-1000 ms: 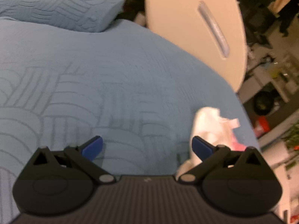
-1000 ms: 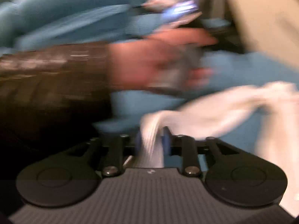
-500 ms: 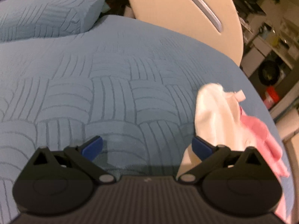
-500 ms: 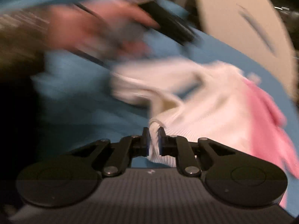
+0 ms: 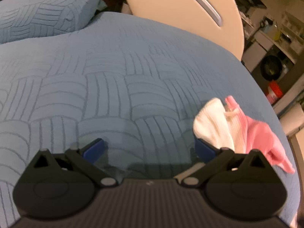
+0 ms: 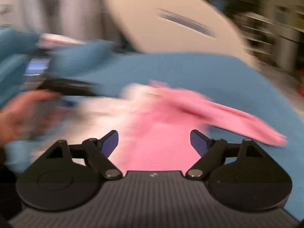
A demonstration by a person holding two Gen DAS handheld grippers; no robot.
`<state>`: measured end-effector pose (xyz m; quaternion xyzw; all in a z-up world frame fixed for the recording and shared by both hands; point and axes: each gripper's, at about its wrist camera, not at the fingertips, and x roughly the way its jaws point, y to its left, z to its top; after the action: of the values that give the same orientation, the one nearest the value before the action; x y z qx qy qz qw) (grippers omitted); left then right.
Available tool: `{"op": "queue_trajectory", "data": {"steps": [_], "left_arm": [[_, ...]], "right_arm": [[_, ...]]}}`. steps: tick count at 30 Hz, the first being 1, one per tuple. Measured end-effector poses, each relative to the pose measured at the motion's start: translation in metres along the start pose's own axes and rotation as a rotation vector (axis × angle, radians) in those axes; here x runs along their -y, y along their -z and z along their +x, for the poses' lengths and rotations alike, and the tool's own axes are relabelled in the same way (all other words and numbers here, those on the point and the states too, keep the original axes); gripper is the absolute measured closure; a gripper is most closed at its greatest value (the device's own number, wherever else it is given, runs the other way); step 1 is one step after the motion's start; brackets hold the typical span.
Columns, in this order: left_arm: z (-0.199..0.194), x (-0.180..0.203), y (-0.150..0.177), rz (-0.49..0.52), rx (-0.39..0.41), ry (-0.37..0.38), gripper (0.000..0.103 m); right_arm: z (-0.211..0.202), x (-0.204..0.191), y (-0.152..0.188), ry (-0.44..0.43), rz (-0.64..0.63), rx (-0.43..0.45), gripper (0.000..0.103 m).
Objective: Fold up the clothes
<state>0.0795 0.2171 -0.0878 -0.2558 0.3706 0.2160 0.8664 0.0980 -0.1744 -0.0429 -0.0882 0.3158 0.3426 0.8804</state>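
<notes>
While your left tongs (image 5: pixel 149 150) hang over the bed (image 5: pixel 117 72), their blue pads stand wide apart with nothing but blue bedspread between them. The white and pink garment (image 5: pixel 235 127) sits bunched at the right side of the bed, near that edge, its white part just behind the right pad; can't tell if it touches the pad. A pillow (image 5: pixel 45 11) in the same woven-look cover lies at the far left, and a cream headboard-type panel (image 5: pixel 182 19) stands past the far edge.

From your right wrist everything's smeared with blur. The right tongs (image 6: pixel 154 142) are opening, pads already well apart, and the garment (image 6: pixel 161 121) lies right in front and shows in the gap between them, but neither pad presses on it. The pink part spreads to the right with a sleeve-like strip trailing out over the bedspread, and the white part lies left of it. Your left hand (image 6: pixel 24 114) shows at the left edge, wrapped round a dark handle, too blurred to say more. The cream panel (image 6: pixel 171 19) is at the far side here too.
</notes>
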Motion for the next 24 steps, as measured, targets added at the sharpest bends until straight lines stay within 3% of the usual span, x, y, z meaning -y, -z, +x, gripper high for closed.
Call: {"op": "queue_trajectory", "data": {"steps": [2, 5, 8, 11, 14, 17, 19, 21, 22, 23, 24], "left_arm": [[0.001, 0.004, 0.002, 0.026, 0.006, 0.016, 0.000], [0.005, 0.011, 0.005, 0.058, 0.002, 0.039, 0.000], [0.009, 0.014, 0.007, 0.056, -0.009, 0.069, 0.000], [0.011, 0.021, 0.010, 0.071, -0.018, 0.122, 0.000], [0.011, 0.033, 0.014, 0.131, -0.019, 0.152, 0.002], [0.012, 0.049, 0.023, 0.236, -0.013, 0.138, 0.004], [0.014, 0.059, 0.030, 0.320, 0.006, 0.087, 0.016], [0.013, 0.061, 0.030, 0.336, 0.008, 0.100, 0.038], [0.012, 0.062, 0.030, 0.339, 0.008, 0.112, 0.065], [0.011, 0.061, 0.028, 0.334, 0.006, 0.124, 0.082], [0.008, 0.060, 0.026, 0.322, 0.039, 0.084, 0.092]], "right_arm": [[0.002, 0.024, 0.003, 0.049, 0.072, -0.027, 0.018], [-0.019, 0.061, 0.018, 0.018, 0.227, -0.011, 0.018], [0.000, 0.086, 0.017, -0.034, 0.344, -0.013, 0.018], [-0.017, 0.111, 0.032, -0.078, 0.407, -0.008, 0.018], [-0.013, 0.133, 0.039, -0.191, 0.569, -0.013, 0.017], [0.003, 0.137, 0.032, -0.248, 0.599, 0.002, 0.018], [0.011, 0.134, 0.032, -0.283, 0.591, -0.037, 0.018], [0.014, 0.129, 0.031, -0.305, 0.568, -0.070, 0.018], [0.016, 0.128, 0.031, -0.309, 0.561, -0.081, 0.018], [0.017, 0.126, 0.031, -0.312, 0.553, -0.092, 0.018], [0.018, 0.126, 0.031, -0.315, 0.550, -0.099, 0.018]]}}
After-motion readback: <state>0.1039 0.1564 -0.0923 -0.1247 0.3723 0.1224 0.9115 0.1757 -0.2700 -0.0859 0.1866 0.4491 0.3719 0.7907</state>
